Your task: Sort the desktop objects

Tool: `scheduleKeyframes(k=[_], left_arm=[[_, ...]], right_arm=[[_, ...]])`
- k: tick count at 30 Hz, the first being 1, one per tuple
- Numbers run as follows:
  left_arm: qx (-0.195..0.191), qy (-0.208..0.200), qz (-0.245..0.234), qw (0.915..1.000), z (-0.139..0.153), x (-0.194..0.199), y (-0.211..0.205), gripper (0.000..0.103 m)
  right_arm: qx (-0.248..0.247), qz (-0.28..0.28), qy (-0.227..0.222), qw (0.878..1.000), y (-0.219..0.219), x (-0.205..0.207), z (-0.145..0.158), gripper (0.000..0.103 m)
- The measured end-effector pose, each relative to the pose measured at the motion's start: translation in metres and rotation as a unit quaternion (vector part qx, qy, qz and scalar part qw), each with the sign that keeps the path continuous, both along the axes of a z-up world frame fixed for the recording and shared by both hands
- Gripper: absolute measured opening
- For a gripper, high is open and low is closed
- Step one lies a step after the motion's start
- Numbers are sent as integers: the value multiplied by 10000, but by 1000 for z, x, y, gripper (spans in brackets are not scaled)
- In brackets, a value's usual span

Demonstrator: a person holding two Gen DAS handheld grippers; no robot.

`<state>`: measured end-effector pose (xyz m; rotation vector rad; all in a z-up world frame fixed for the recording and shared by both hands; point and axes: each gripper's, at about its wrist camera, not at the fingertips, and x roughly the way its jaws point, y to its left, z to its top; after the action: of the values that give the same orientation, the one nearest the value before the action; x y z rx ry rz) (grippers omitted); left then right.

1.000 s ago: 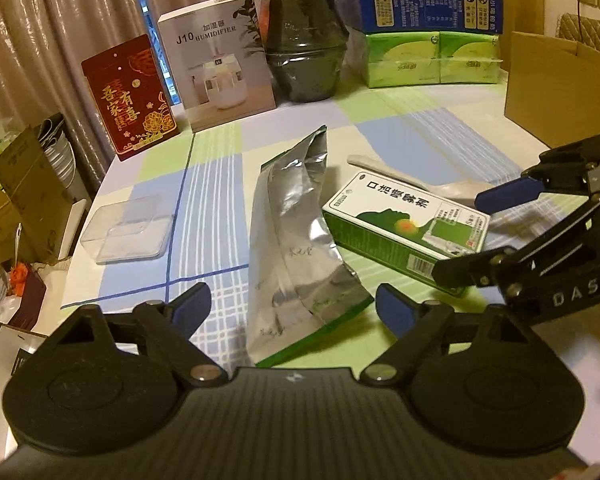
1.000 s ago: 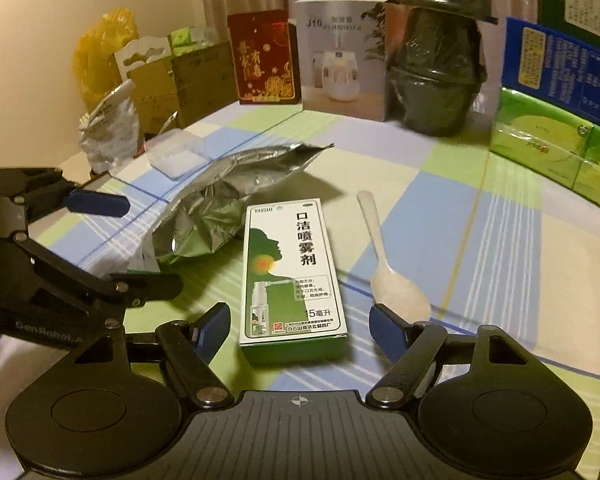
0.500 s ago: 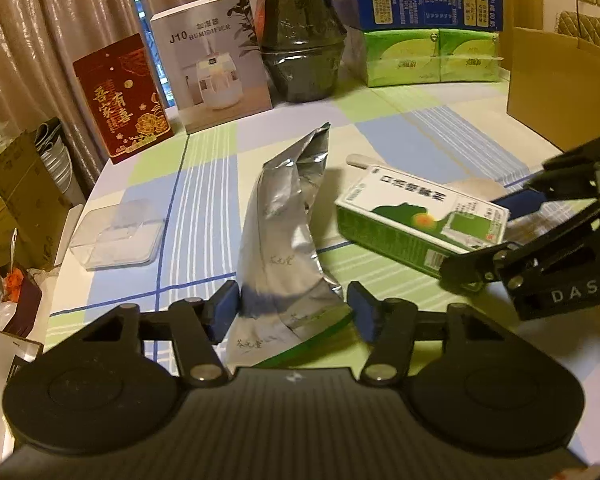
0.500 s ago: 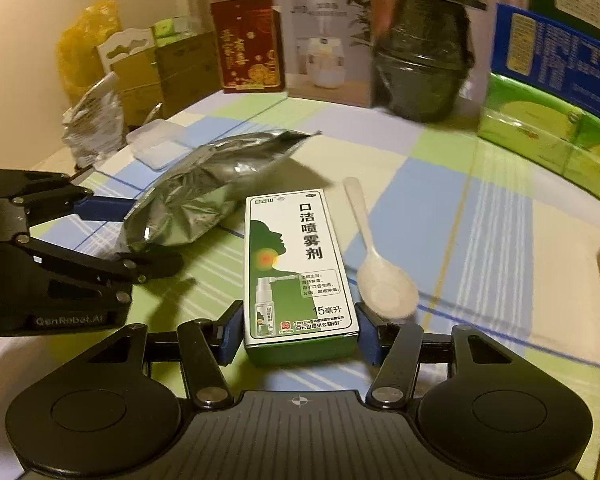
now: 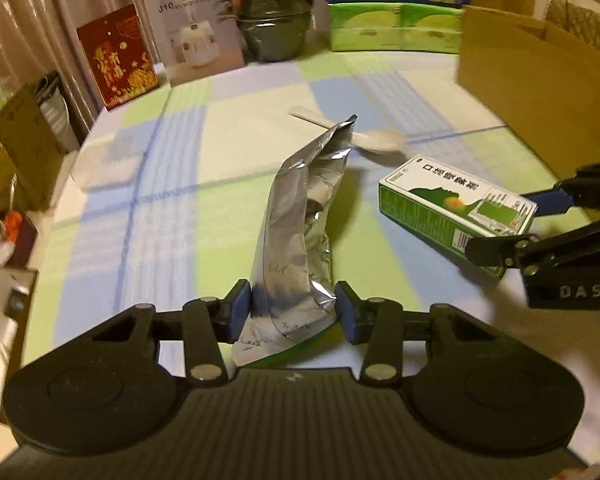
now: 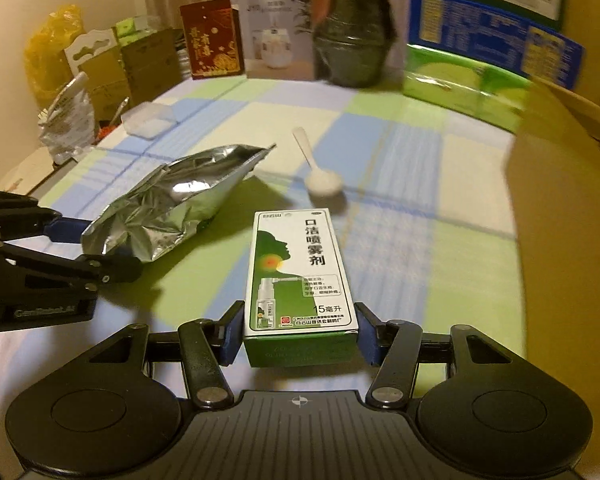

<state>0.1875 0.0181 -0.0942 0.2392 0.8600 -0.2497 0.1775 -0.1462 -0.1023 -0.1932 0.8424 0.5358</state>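
The crumpled silver foil pouch (image 5: 296, 240) sits clamped at its near end in the left hand-held gripper (image 5: 293, 309), jaws closing on it, its long axis running away toward the white plastic spoon (image 5: 364, 136). Right of the pouch, the green-and-white cardboard spray box (image 6: 300, 276) is gripped endwise by the right hand-held gripper (image 6: 300, 332), brown cardboard carton (image 6: 560, 168) nearest that side.

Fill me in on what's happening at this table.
A person is sorting with a claw in each hand. The left claw is closing on a crinkled silver foil pouch. The right claw grips a green-and-white spray carton. A white plastic spoon lies on the checked tablecloth.
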Motion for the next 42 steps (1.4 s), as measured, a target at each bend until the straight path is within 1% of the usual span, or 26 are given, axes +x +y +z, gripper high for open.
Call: scheduleKeyframes(k=[4,7,9,10,11,13,16,21,24,28,31,35,37,39,40,41,42], left_arm=[[-190,62,-153,9997,4,-35,-14,47],[-296,-1,-261,9992,9,-51,-17,48],[-414,-51,-274,9988,13,-54,-16,53],[-454,-90,-271,9986,15,-53,-15,55],[-499,-126,-263,9983,17,-51,-14,58],[-567,-137,-224,9980,18,-45,-12,59],[-482,-81,-163,9987,15,-33,-12,60],[-323,22,-263,9991,8,-11,-18,62],[-224,194,-272,9992,2,3,-22,62],[-237,492,-209,9983,-6,22,-18,62],[-280,663,-186,9972,-11,34,-13,61],[-318,773,-228,9962,-16,40,-15,61],[-305,841,-257,9957,-19,41,-17,61],[-251,820,-272,9959,-21,40,-18,61],[-257,810,-267,9960,-21,39,-18,61],[-273,805,-254,9961,-21,39,-18,59],[-287,792,-226,9962,-21,39,-17,54]], right_arm=[[-35,-115,110,9999,-22,-31,2,53],[67,-209,98,9997,-33,-45,3,54],[96,-202,41,9997,-35,-46,5,68],[95,-198,9,9998,-35,-45,5,78],[104,-204,-19,9997,-34,-44,4,81],[146,-227,0,9996,-34,-41,1,81],[66,-222,32,9997,-30,-33,-6,81],[-52,-134,40,9999,-27,-27,-13,80],[-88,-125,47,9999,-26,-24,-15,76],[-53,-76,64,9999,-23,-19,-16,73],[-49,-48,109,9999,-19,-16,-18,68],[-29,-61,125,9999,-16,-11,-19,64],[-29,-74,104,9999,-15,-10,-19,60],[-84,-54,54,9999,-13,-9,-20,53],[-99,-39,35,9999,-12,-9,-20,53],[-108,-47,35,9999,-12,-10,-19,53],[-92,-63,43,9999,-12,-9,-20,53]])
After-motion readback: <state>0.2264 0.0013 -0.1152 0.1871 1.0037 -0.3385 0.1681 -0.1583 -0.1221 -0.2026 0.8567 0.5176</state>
